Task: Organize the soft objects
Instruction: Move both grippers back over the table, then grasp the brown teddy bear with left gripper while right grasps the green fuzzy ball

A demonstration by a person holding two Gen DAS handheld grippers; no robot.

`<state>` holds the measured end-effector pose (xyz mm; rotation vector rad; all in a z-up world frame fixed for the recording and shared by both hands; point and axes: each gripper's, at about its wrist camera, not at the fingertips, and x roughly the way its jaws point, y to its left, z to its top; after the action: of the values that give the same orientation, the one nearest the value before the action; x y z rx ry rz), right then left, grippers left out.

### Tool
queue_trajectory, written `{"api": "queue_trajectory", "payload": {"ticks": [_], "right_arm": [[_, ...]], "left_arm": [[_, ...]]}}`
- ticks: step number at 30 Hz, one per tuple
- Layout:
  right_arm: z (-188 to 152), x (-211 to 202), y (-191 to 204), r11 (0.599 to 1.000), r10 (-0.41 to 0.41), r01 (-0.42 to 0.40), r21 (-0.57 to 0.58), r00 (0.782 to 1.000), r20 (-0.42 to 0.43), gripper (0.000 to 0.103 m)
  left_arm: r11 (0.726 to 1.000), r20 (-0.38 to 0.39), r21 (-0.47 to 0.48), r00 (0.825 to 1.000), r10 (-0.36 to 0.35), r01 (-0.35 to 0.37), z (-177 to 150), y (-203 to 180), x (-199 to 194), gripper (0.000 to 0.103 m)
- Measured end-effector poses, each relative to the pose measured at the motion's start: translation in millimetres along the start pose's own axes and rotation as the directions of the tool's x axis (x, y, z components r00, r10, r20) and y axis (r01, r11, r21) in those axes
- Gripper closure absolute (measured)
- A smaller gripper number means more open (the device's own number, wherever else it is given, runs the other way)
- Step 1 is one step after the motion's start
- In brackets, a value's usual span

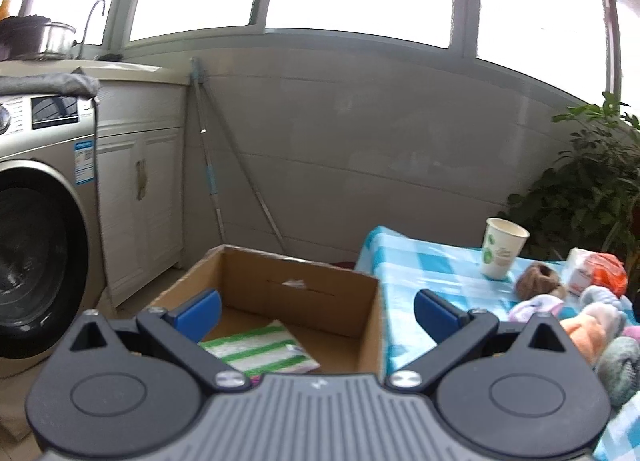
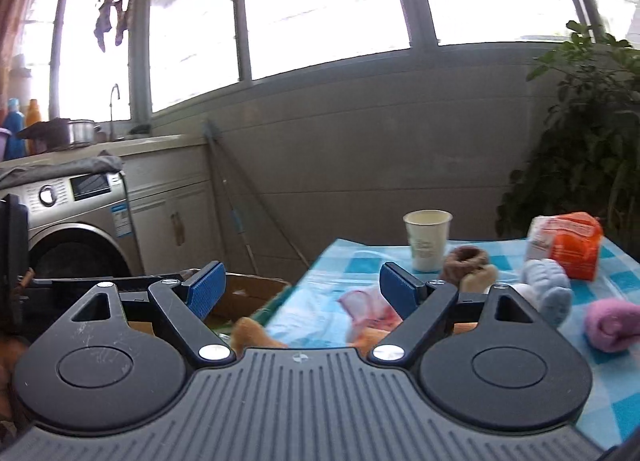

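Left tongs (image 1: 316, 311): agape, empty, over box (image 1: 362, 317). Right tongs (image 2: 302, 287): agape, empty, nearer the socks (image 2: 366, 307), which lay just ahead on tabletop (image 2: 624, 393).

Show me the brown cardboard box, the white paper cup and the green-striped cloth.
Brown cardboard box (image 1: 304, 293): left wrist view, inner back wall.
White paper cup (image 2: 427, 247): right wrist view, side wall.
Green-striped cloth (image 1: 260, 351): left wrist view, top face.
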<state>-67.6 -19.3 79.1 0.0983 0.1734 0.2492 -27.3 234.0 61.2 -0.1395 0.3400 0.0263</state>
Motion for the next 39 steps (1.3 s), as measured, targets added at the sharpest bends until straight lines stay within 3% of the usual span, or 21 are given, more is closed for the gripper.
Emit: {"api": "queue_trajectory", "payload": {"ticks": [17,39], "right_arm": [[-20.3,-24.1,-44.5,0.988,-0.136,0.135,0.072,0.991,0.001,0.000],[-36.3,-55.9,-108.8,0.950,-0.265,0.261,0.174,0.964,0.002,0.000]], "left_arm": [[0.984,0.016,0.124,0.991,-0.131,0.128,-14.4,-66.9,-15.3,0.001],[0.937,-0.013,0.286,0.978,-0.208,0.203,-48.9,-143.7,-36.5,0.001]]}}
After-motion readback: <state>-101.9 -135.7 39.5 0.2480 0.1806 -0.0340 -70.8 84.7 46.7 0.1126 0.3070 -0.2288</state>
